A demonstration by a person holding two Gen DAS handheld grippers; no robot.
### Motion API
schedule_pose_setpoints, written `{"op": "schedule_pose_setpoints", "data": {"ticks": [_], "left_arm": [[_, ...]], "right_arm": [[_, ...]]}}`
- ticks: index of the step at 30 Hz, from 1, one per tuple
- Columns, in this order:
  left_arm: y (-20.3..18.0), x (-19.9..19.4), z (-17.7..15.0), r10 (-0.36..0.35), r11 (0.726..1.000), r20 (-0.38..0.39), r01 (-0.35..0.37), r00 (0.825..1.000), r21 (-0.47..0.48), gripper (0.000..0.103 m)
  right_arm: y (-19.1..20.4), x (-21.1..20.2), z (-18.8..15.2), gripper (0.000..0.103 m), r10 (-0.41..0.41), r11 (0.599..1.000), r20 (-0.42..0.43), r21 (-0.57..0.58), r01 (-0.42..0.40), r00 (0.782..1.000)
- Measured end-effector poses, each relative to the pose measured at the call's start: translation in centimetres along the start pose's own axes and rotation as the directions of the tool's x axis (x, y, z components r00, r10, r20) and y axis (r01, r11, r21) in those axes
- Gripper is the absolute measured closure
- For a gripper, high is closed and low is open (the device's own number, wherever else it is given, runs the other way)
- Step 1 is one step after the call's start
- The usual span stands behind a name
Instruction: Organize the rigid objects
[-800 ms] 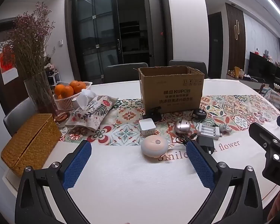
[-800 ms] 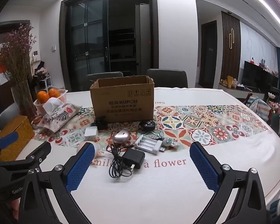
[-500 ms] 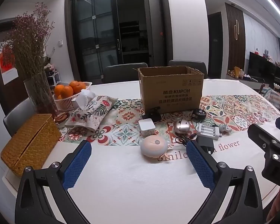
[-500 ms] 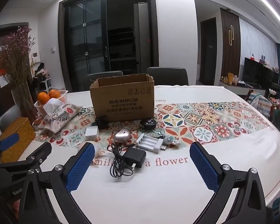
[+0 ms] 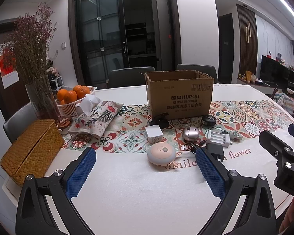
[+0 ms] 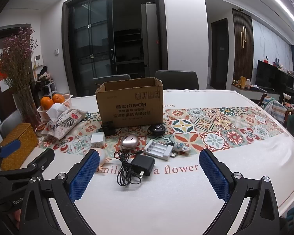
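Note:
An open cardboard box [image 5: 179, 96] [image 6: 129, 105] stands on the patterned runner. In front of it lie small rigid items: a pink round gadget [image 5: 161, 153], a white cube [image 5: 154, 133] [image 6: 97, 139], a silver egg-shaped case [image 5: 190, 133] [image 6: 129, 141], a white battery charger [image 5: 218, 138] [image 6: 160, 149], a black adapter with cord [image 6: 142, 164], a black round device [image 6: 156, 129], a black clip-like piece [image 5: 161, 119] and a small figurine [image 6: 180, 147]. My left gripper [image 5: 146, 173] and right gripper [image 6: 149, 176] are both open, empty, near the table's front.
A wicker box [image 5: 30, 151] sits at the left edge. A floral tissue pouch [image 5: 97, 117], an orange basket [image 5: 73, 99] and a vase of dried flowers [image 5: 42, 98] stand behind it. Chairs [image 5: 131, 76] are at the far side.
Both grippers have shifted only slightly; the right view has edged a little closer to the items. Nothing was picked up.

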State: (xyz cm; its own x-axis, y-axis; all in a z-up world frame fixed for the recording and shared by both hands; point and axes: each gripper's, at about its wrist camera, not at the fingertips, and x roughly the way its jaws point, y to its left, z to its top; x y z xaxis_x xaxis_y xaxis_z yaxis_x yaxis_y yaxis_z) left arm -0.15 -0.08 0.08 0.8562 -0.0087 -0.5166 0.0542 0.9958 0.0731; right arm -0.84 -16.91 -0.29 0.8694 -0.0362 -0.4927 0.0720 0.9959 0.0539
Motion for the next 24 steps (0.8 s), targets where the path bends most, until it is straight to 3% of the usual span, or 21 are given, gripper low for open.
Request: {"op": "schedule_pose_setpoints", "data": {"ticks": [24], "left_arm": [[0.16,-0.22,0.06,0.007,1.0,0.006,-0.007,1.0,0.005,0.0]], "right_arm": [[0.03,-0.03,-0.01,0.0,-0.001,1.0,0.004,-0.001,0.001,1.0]]}}
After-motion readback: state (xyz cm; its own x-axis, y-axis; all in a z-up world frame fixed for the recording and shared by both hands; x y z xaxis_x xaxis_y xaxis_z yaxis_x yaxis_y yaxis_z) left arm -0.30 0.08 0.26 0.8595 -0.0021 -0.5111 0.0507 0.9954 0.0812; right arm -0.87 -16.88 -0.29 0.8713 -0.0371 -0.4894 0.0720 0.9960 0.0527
